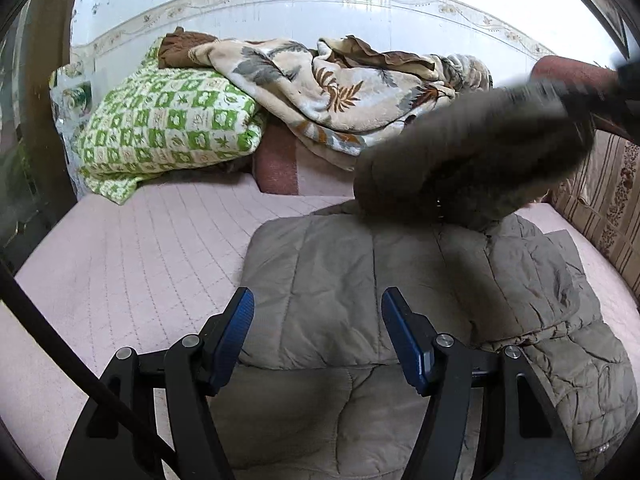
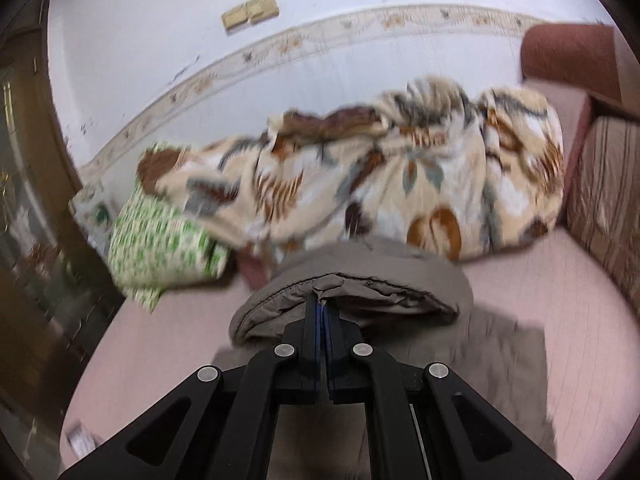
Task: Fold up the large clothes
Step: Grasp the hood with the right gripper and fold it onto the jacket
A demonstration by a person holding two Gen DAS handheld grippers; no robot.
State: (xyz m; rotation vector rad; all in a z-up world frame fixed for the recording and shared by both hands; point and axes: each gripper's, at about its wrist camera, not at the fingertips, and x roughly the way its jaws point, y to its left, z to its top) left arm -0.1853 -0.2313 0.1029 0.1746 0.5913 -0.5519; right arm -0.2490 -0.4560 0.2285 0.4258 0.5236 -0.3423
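In the left wrist view, the left hand-held gripper (image 1: 318, 334) hovers with its jaws spread wide and empty over the grey padded jacket (image 1: 360, 280), which lies flat on the pink bed (image 1: 132, 248) with its long axis running away toward the leaf-patterned blanket (image 1: 320, 92), while one blurred sleeve (image 1: 472, 160) is lifted on the blanket side. In the right wrist view, the right hand-held gripper (image 2: 323, 312) is clamped on that sleeve's cuff (image 2: 352, 292), held above the bed in front of the blanket (image 2: 400, 176).

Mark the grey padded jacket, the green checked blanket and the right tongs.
grey padded jacket (image 1: 320, 272): left wrist view, flat quilted panel.
green checked blanket (image 1: 168, 128): left wrist view, top face.
right tongs (image 2: 322, 308): right wrist view, tips clamping jacket edge.
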